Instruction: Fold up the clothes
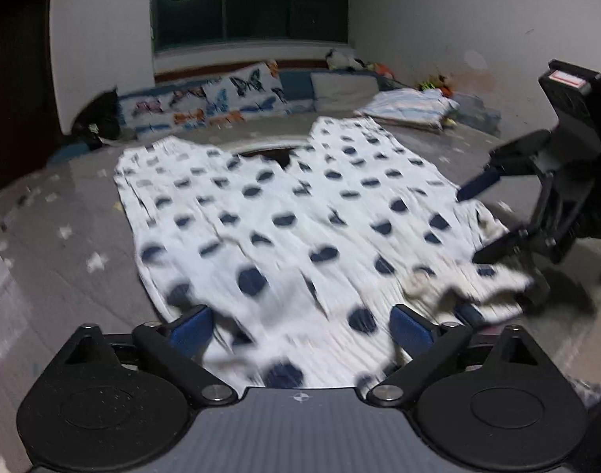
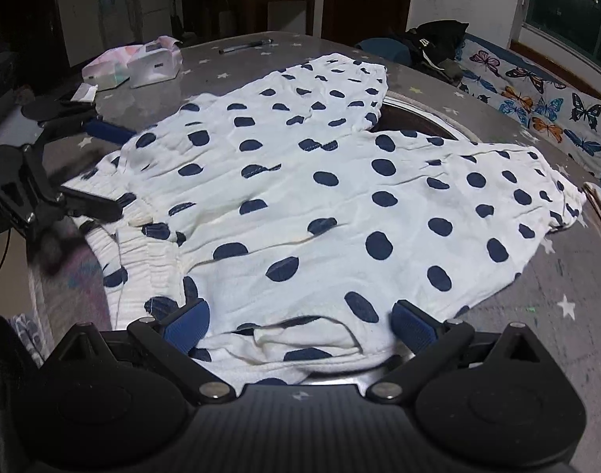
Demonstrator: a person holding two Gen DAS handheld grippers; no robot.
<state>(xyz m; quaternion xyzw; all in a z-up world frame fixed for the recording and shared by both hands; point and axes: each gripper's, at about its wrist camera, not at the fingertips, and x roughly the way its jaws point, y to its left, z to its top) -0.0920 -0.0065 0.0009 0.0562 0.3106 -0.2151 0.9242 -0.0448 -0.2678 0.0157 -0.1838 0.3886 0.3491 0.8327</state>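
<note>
The left gripper (image 2: 103,169) hangs over the waistband edge, its blue-padded fingers spread wide apart with nothing between them. The white cotton trousers with navy polka dots (image 2: 339,197) lie flat on the grey star-printed table cover (image 2: 556,295) (both legs spread). The right gripper (image 2: 298,325) stands equally wide over the near hem, gripping nothing.

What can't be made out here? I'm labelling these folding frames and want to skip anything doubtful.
- Left wrist view: polka-dot pants are motion-blurred; hem and seam details unreadable.
- Right wrist view: the waistband's near edge is cut off behind the right claw.
- Right wrist view: the left claw is blurred; cloth contact unclear.
- Both views: the round recess in the table is mostly covered by the pants.
</note>
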